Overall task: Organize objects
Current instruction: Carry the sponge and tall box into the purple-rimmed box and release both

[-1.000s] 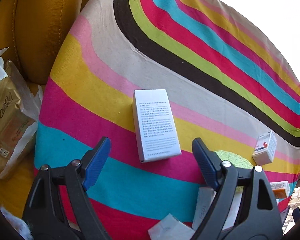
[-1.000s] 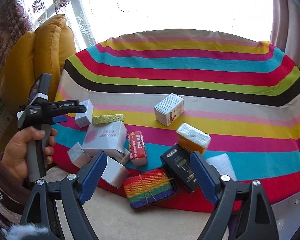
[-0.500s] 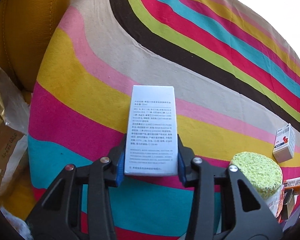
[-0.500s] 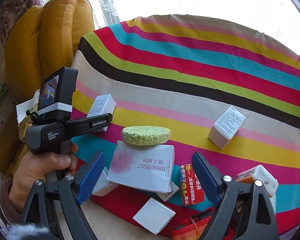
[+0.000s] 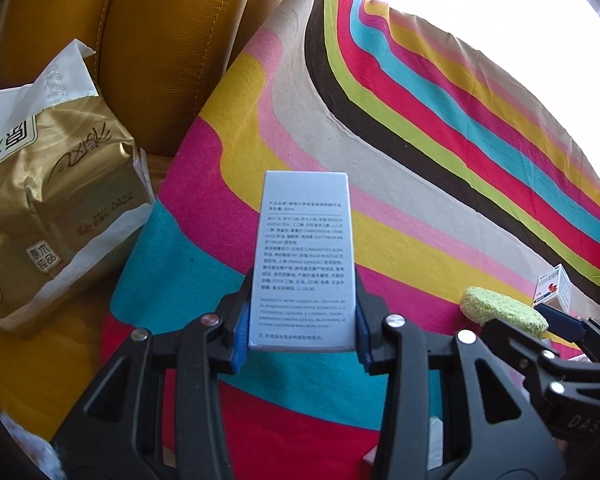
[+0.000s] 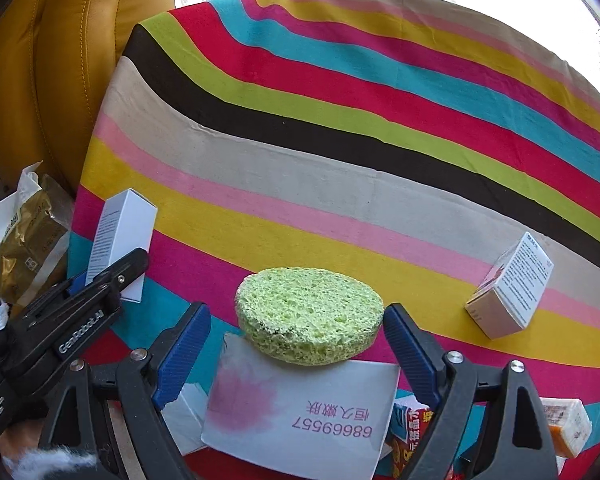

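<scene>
Lifted now, compared with a second ago: tall white printed carton (image 5: 302,262) up off the striped tablecloth (image 5: 440,128) and tilted upright, where before it lay flat between parted fingers. Clamped at its lower sides by the left gripper (image 5: 300,338), blue pads pressed against both long edges, long axis running straight out along the fingers toward upper centre of the left view. Far left of that view: gold foil tissue pack (image 5: 40,216) against the mustard leather chair (image 5: 152,40).

Over to the right view, left to right. Same carton (image 6: 120,240) at left edge, standing up in the left gripper (image 6: 100,280). Centre frame, round green sponge disc (image 6: 309,314), porous and thick, perched on the far edge of a flat white box with pink print (image 6: 300,420). Right gripper (image 6: 298,354) spread wide, nothing held, fingers bracketing the sponge from either side, disc lying dead ahead and slightly beyond the tips. Clearly the nearer hand for that sponge. Probably a short push forward, then a squeeze across its width; soft foam, likely to compress. Further right, small white-and-tan carton (image 6: 510,286) lying tilted on the cloth, well apart.
</scene>
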A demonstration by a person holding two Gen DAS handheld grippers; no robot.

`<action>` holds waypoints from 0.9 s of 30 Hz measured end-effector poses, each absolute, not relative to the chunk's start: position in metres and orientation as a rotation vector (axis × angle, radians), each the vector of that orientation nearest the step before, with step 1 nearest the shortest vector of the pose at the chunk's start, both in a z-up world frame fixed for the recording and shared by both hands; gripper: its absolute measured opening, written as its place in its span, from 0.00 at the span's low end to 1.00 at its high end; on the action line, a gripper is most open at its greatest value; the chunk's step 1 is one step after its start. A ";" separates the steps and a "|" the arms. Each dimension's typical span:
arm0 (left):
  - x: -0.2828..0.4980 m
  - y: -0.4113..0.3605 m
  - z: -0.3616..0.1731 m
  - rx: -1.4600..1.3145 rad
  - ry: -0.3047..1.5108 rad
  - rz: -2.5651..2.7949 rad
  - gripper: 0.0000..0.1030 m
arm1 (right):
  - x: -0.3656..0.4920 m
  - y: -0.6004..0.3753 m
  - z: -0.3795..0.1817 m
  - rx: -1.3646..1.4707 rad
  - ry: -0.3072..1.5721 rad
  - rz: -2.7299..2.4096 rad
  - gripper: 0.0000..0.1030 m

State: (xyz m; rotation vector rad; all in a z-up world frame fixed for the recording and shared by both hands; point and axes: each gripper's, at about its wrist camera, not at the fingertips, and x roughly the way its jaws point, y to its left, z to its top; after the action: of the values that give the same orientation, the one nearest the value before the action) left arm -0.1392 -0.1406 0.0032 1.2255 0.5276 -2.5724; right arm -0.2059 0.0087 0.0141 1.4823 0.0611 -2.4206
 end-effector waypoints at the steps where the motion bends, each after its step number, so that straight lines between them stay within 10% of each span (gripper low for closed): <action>1: -0.138 -0.139 0.004 1.221 0.527 -2.580 0.44 | -0.209 0.009 0.011 1.489 0.065 -2.420 0.86; 27: -0.089 -0.111 0.028 1.144 0.460 -2.654 0.44 | -0.156 0.036 0.050 1.180 0.054 -2.602 0.80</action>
State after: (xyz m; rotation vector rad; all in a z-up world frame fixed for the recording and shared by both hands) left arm -0.0893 -0.1109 0.0277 1.1443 0.4599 -2.6544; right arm -0.1561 0.0357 0.0502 1.1799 0.0539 -2.6022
